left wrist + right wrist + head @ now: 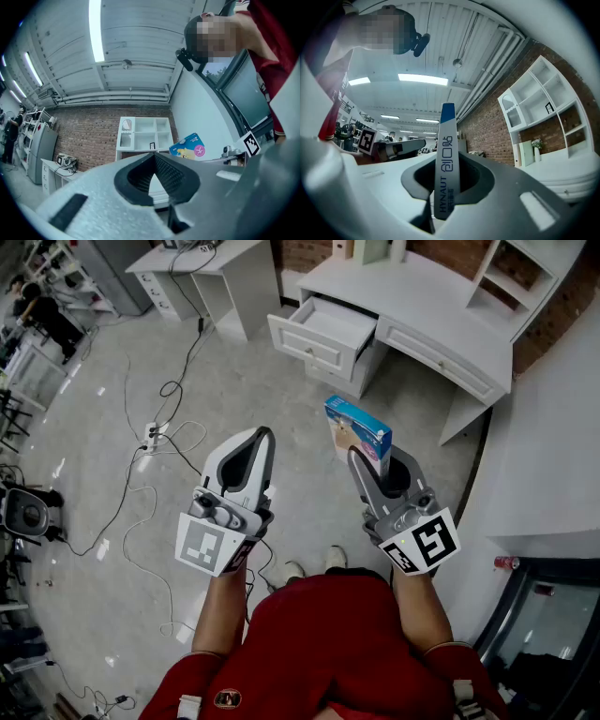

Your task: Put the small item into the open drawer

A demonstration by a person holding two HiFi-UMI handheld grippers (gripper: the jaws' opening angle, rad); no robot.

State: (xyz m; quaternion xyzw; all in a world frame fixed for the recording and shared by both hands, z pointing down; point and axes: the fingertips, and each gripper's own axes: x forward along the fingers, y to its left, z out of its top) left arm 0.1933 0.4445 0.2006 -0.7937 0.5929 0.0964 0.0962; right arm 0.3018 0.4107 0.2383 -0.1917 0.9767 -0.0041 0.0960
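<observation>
Right hand-held gripper (379, 461) clamps box (355, 427); drawer (306, 343) well apart.

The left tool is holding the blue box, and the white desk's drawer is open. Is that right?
No. The right tool holds the blue box: the right gripper view shows it clamped edge-on between the jaws. The left tool is shut on nothing. The drawer of the white desk is open.
</observation>
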